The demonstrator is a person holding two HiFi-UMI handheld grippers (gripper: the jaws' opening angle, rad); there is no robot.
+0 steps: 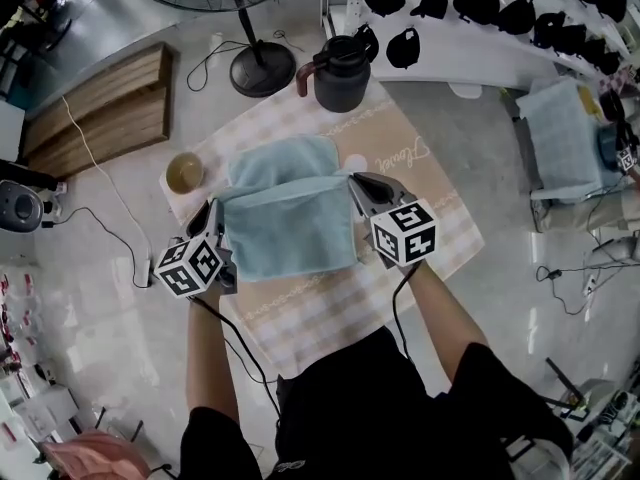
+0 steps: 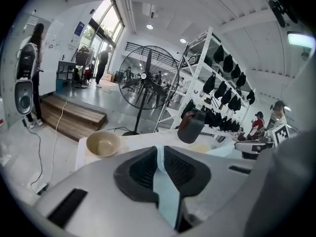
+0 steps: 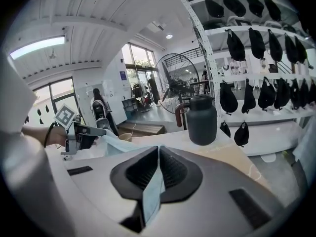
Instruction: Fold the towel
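A light blue towel (image 1: 290, 223) hangs folded over a checked cloth (image 1: 430, 218) on the table; its far part (image 1: 282, 158) lies flat behind the lifted fold. My left gripper (image 1: 214, 210) is shut on the fold's left corner, and blue fabric (image 2: 165, 191) runs between its pads. My right gripper (image 1: 356, 183) is shut on the right corner, with towel (image 3: 154, 189) pinched between its pads. Between the two grippers the top edge is stretched taut, above the table.
A dark jug (image 1: 340, 71) stands at the cloth's far edge, a tan bowl (image 1: 184, 172) at its left. A floor fan's base (image 1: 262, 68) and wooden steps (image 1: 100, 108) lie beyond. A white shelf with black bags (image 1: 480, 8) is at the right, a blue-topped stool (image 1: 565, 138) beside it.
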